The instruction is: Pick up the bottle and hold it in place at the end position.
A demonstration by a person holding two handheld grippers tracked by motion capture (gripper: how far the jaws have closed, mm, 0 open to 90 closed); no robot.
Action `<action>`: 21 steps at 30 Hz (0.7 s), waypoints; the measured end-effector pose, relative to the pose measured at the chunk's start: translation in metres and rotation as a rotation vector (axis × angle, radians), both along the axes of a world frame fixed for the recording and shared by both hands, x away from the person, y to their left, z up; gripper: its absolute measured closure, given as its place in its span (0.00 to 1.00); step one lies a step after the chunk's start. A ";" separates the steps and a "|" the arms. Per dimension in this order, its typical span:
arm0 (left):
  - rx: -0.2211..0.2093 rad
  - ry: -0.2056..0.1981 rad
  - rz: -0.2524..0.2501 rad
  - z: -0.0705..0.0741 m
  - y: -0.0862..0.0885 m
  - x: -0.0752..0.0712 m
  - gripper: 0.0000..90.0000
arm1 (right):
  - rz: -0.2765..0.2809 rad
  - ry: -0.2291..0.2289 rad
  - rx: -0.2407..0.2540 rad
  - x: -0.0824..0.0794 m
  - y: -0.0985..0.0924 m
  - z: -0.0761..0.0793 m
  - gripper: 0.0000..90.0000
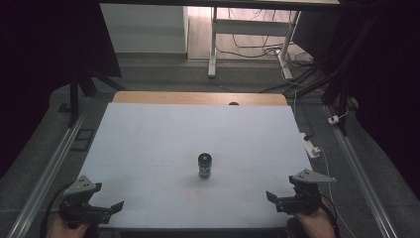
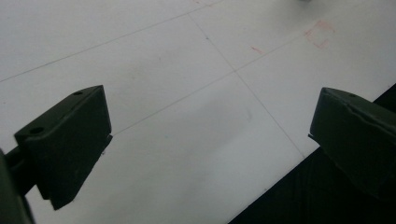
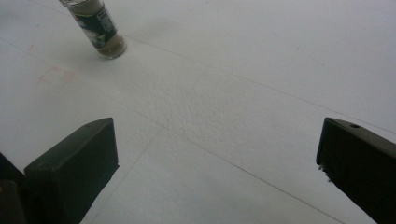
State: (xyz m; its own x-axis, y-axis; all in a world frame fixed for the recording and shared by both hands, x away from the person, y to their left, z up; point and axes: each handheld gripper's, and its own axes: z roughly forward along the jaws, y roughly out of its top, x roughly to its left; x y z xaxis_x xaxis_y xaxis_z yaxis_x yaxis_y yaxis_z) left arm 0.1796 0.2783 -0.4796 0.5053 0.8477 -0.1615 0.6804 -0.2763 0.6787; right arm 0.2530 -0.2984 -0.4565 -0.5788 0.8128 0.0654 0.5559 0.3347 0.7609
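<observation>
So both my grippers are sitting at the near edge of the table (image 1: 148,129), left gripper (image 1: 117,206) at the left corner and right gripper (image 1: 271,197) at the right, jaws spread wide on each with nothing between them. The jar (image 1: 205,165) stands upright mid-table, well apart from both. In the right gripper view it's up at the top left, beside a faint red mark (image 3: 56,74).

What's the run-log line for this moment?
left gripper: open, empty, near-left edge | right gripper: open, empty, near-right edge | jar: upright, mid-table, untouched | stage: pre-reach
</observation>
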 end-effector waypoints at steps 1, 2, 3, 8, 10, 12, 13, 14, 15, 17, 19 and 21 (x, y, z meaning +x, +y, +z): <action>0.004 0.002 -0.002 0.000 0.000 0.000 0.00 | 0.003 0.000 0.004 0.000 0.000 0.000 0.00; 0.005 0.002 -0.004 0.000 -0.001 0.000 0.00 | 0.006 0.002 0.008 0.000 0.000 0.000 0.00; 0.005 0.003 -0.006 0.000 -0.001 0.000 0.00 | 0.008 0.005 0.012 0.000 0.000 0.000 0.00; 0.008 0.006 -0.010 0.000 -0.001 0.000 0.00 | 0.028 0.010 0.012 0.000 0.002 0.000 0.00; 0.015 0.007 -0.016 0.000 -0.002 0.000 0.00 | 0.032 0.014 0.015 0.000 0.002 0.000 0.00; 0.017 0.009 -0.017 0.000 -0.002 0.000 0.00 | 0.038 0.015 0.014 0.001 0.002 0.000 0.00; 0.018 0.011 -0.017 0.000 -0.003 0.000 0.00 | 0.040 0.016 0.013 0.001 0.002 0.000 0.00; 0.017 0.013 -0.018 -0.001 -0.002 0.001 0.00 | 0.043 0.015 0.013 0.001 0.002 0.000 0.00; 0.012 0.013 -0.019 0.000 -0.002 0.001 0.00 | 0.045 0.014 0.010 0.000 0.002 0.000 0.00; 0.011 0.014 -0.018 0.000 -0.002 0.001 0.00 | 0.049 0.014 0.004 0.001 0.003 0.000 0.00; 0.013 0.014 -0.017 0.000 -0.002 0.001 0.00 | 0.055 0.011 -0.001 0.000 0.004 0.000 0.00; 0.003 0.027 -0.015 0.000 -0.002 0.002 0.00 | 0.058 0.009 -0.004 0.000 0.004 0.000 0.00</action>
State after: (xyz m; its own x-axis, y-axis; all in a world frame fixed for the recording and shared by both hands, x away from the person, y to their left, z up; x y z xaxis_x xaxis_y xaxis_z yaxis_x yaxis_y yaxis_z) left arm 0.1811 0.2764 -0.4801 0.5136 0.8404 -0.1730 0.6941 -0.2884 0.6596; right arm 0.2532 -0.2940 -0.4565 -0.6242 0.7783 0.0673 0.5425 0.3698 0.7543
